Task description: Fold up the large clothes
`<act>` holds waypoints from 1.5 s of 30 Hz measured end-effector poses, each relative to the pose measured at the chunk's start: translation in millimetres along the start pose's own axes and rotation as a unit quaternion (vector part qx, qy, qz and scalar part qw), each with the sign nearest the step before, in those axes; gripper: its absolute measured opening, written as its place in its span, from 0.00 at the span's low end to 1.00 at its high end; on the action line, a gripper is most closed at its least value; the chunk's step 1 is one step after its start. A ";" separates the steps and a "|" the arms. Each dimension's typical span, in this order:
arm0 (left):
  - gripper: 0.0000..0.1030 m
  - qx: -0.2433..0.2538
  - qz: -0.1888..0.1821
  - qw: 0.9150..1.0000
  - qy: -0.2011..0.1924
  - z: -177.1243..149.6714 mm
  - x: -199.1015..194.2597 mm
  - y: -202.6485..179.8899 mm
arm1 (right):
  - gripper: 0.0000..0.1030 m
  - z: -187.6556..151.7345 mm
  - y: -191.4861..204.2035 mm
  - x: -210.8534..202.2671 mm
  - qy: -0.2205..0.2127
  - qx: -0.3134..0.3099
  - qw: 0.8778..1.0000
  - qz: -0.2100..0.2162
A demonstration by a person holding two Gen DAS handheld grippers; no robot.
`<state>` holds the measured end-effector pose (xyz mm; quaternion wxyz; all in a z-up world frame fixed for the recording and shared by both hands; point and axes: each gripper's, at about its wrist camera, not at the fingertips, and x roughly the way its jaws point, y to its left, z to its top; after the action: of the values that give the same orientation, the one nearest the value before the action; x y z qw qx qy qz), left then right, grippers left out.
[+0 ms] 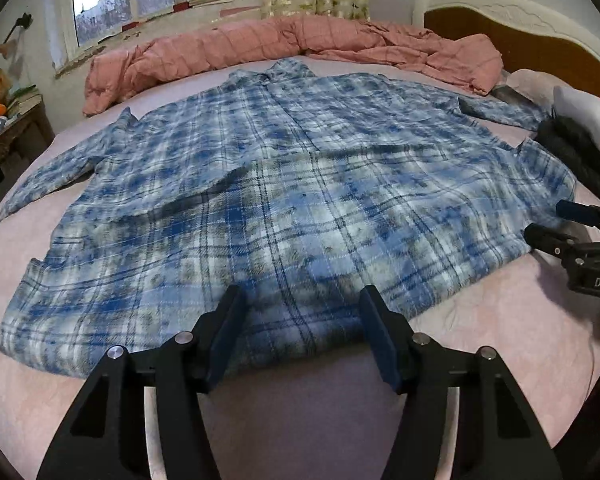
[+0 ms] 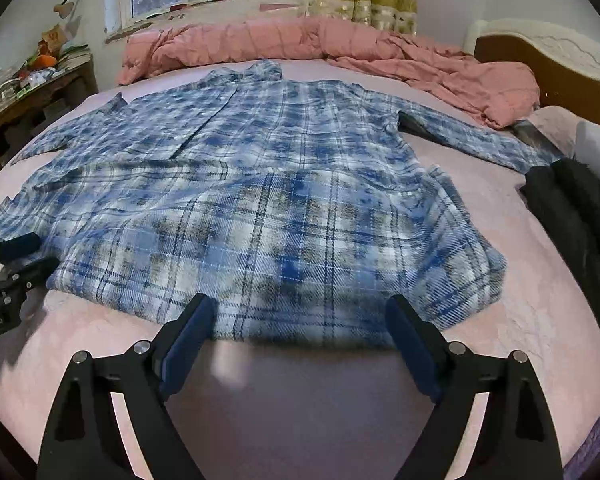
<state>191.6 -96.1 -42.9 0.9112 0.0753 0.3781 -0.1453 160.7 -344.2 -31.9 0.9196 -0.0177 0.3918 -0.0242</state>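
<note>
Plaid shirt (image 1: 284, 184) lies spread on the bed (image 1: 500, 320); left claw (image 1: 300, 320) and right claw (image 2: 300, 328) both gape apart, seemingly just above its hem.

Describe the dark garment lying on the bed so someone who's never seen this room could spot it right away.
Start at the bed with its pink sheet, where a blue plaid shirt is spread flat. Look past the shirt's sleeve toward the wooden headboard: the black garment lies bunched by the bed's edge. It is the only plain black cloth there, unlike the plaid shirt and the pink quilt.
</note>
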 end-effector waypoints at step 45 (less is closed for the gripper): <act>0.05 0.013 0.178 0.984 -0.023 105.4 30.8 137.7 | 0.06 117.2 -49.5 28.1 -0.086 0.034 0.993 -0.076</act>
<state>326.9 1.8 13.0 0.9298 0.1494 0.3361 0.0128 263.2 -393.7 31.7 0.9455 -0.0178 0.3076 -0.1054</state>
